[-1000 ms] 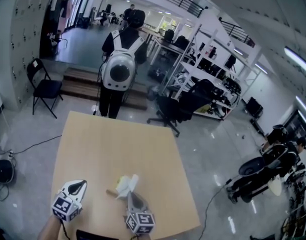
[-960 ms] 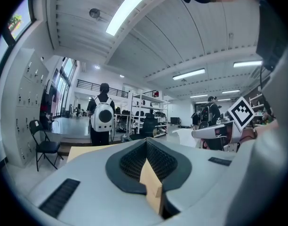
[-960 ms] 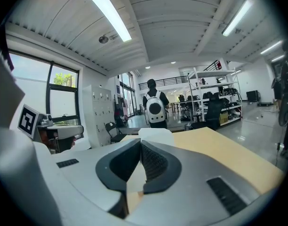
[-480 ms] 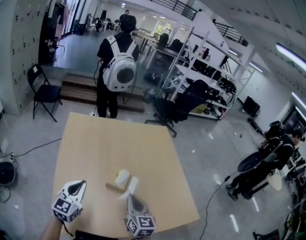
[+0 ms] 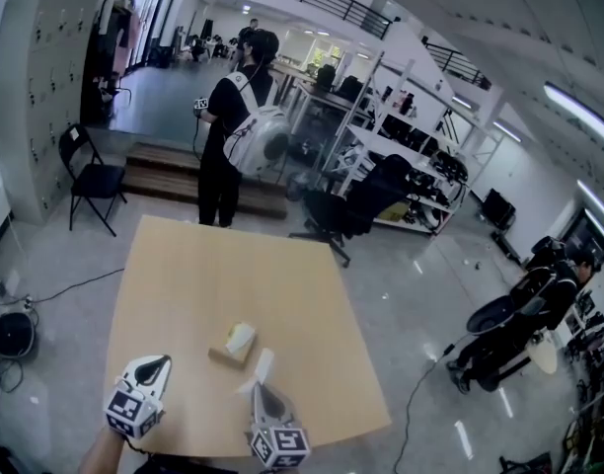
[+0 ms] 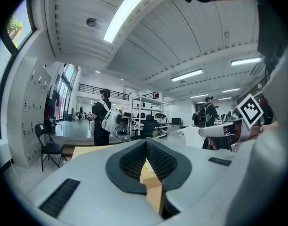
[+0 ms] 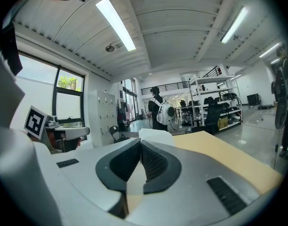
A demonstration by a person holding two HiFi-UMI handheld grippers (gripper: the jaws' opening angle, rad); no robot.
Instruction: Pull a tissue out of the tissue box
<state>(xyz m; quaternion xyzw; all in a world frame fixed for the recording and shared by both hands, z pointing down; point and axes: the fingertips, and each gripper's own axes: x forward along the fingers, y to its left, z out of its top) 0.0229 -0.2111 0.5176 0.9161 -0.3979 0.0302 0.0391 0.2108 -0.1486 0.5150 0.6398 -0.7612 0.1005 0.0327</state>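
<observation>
Head view: my right gripper (image 5: pixel 262 387) pinches the white paper tissue (image 5: pixel 264 363), apart from the small tan tissue box (image 5: pixel 237 343). My left gripper (image 5: pixel 155 367) is closed and empty. The pull looks done; next, release.

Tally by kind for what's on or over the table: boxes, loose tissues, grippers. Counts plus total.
tissue box: 1
loose tissue: 1, pinched in the right gripper
grippers: 2, the right gripper and the left gripper, which is shut and holds nothing
Total: 4
</observation>
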